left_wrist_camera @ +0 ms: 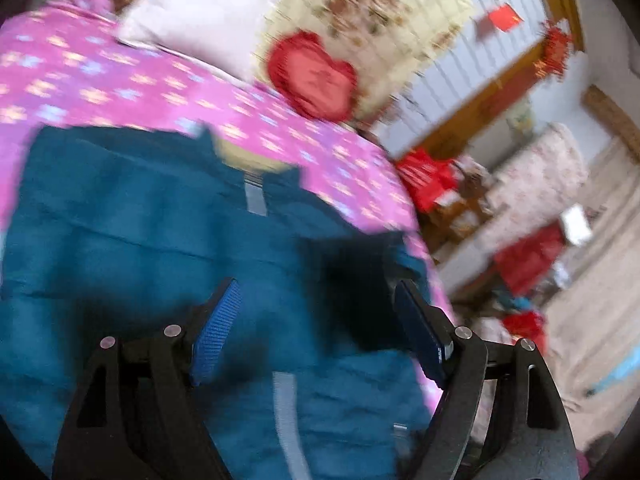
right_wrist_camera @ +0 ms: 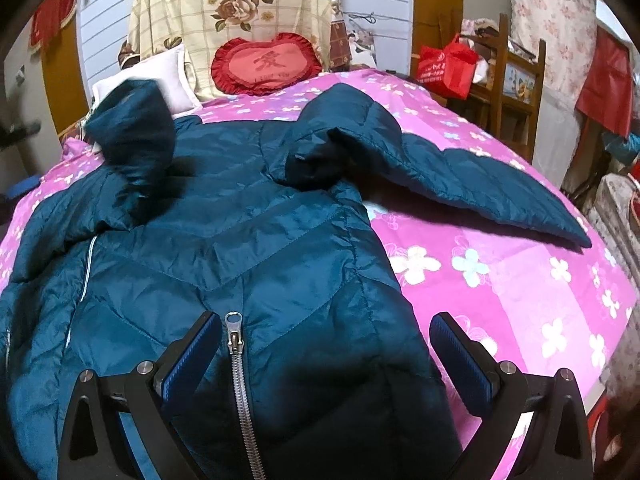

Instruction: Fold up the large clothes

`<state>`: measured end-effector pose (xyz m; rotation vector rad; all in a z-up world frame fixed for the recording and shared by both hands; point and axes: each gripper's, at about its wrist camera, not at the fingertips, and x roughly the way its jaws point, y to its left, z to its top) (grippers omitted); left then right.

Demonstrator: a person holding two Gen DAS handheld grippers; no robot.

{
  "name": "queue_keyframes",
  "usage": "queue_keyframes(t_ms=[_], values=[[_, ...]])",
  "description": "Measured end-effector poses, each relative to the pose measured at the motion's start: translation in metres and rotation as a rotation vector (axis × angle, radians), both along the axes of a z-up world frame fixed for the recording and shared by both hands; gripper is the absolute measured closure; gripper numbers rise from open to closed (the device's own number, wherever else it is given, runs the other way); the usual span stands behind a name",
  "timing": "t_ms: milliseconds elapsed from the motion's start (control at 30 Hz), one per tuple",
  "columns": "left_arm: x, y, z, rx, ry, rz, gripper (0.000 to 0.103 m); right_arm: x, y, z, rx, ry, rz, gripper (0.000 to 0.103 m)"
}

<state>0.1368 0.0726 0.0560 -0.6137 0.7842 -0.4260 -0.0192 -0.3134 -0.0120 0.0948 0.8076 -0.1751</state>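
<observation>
A teal quilted jacket (right_wrist_camera: 280, 240) lies front up on the pink flowered bedsheet (right_wrist_camera: 500, 280). Its silver zipper (right_wrist_camera: 236, 344) runs down the middle. One sleeve (right_wrist_camera: 480, 188) stretches out to the right across the sheet. The other sleeve (right_wrist_camera: 132, 136) stands bunched up at the left, blurred. My right gripper (right_wrist_camera: 326, 356) hovers open over the jacket's lower front, its fingers either side of the zipper area. In the blurred left wrist view my left gripper (left_wrist_camera: 318, 320) is open above the jacket (left_wrist_camera: 140, 220), with a dark fold of fabric (left_wrist_camera: 352, 280) beyond its fingertips and nothing pinched.
A red heart-shaped cushion (right_wrist_camera: 266, 64) and a white pillow (right_wrist_camera: 160, 76) lean against the floral headboard cover (right_wrist_camera: 236, 4). A red bag (right_wrist_camera: 446, 66) sits on a wooden chair (right_wrist_camera: 516, 84) right of the bed. More red items and clutter crowd the floor (left_wrist_camera: 528, 260).
</observation>
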Motion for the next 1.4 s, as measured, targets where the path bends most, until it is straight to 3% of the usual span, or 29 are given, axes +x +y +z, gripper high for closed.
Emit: queue_keyframes(t_ms=[167, 267, 333, 367, 500, 567, 633, 767, 867, 1000, 1133, 1233, 1300, 1333, 1400], values=[[0.003, 0.059, -0.038, 0.183, 0.093, 0.28, 0.023, -0.002, 0.012, 0.014, -0.067, -0.039, 0.029, 0.0], [0.007, 0.074, -0.048, 0.312, 0.154, 0.414, 0.023, 0.011, 0.037, 0.03, -0.119, -0.059, 0.125, 0.0], [0.011, 0.075, -0.052, 0.414, 0.177, 0.453, 0.023, 0.028, 0.057, 0.036, -0.123, -0.067, 0.195, 0.0], [0.013, 0.073, -0.055, 0.427, 0.18, 0.45, 0.023, 0.041, 0.07, 0.04, -0.122, -0.073, 0.237, 0.0], [0.018, 0.07, -0.066, 0.435, 0.185, 0.433, 0.023, 0.098, 0.11, 0.054, -0.055, -0.156, 0.383, 0.0], [0.021, 0.066, -0.069, 0.461, 0.197, 0.439, 0.023, 0.131, 0.117, 0.048, 0.089, -0.155, 0.43, 0.0], [0.027, 0.063, -0.075, 0.5, 0.228, 0.431, 0.023, 0.152, 0.124, 0.034, 0.171, -0.113, 0.46, 0.0], [0.025, 0.065, -0.087, 0.494, 0.269, 0.429, 0.022, 0.179, 0.118, -0.004, 0.122, -0.022, 0.441, 0.0], [0.025, 0.066, -0.092, 0.49, 0.276, 0.434, 0.019, 0.203, 0.084, -0.032, 0.098, 0.108, 0.345, 0.0], [0.026, 0.066, -0.096, 0.465, 0.275, 0.435, 0.013, 0.211, 0.049, -0.037, 0.169, 0.121, 0.294, 0.0], [0.026, 0.068, -0.096, 0.449, 0.276, 0.444, 0.013, 0.208, 0.06, -0.039, 0.098, 0.144, 0.296, 0.0], [0.024, 0.072, -0.091, 0.432, 0.295, 0.461, 0.013, 0.209, 0.06, -0.035, 0.105, 0.168, 0.306, 0.001], [0.02, 0.075, -0.079, 0.428, 0.258, 0.493, 0.013, 0.206, 0.058, -0.013, 0.127, 0.108, 0.298, 0.004], [0.019, 0.075, -0.074, 0.428, 0.241, 0.496, 0.013, 0.201, 0.058, 0.006, 0.12, 0.004, 0.304, 0.003], [0.019, 0.069, -0.068, 0.458, 0.21, 0.495, 0.013, 0.204, 0.063, 0.025, 0.07, -0.105, 0.303, 0.001]])
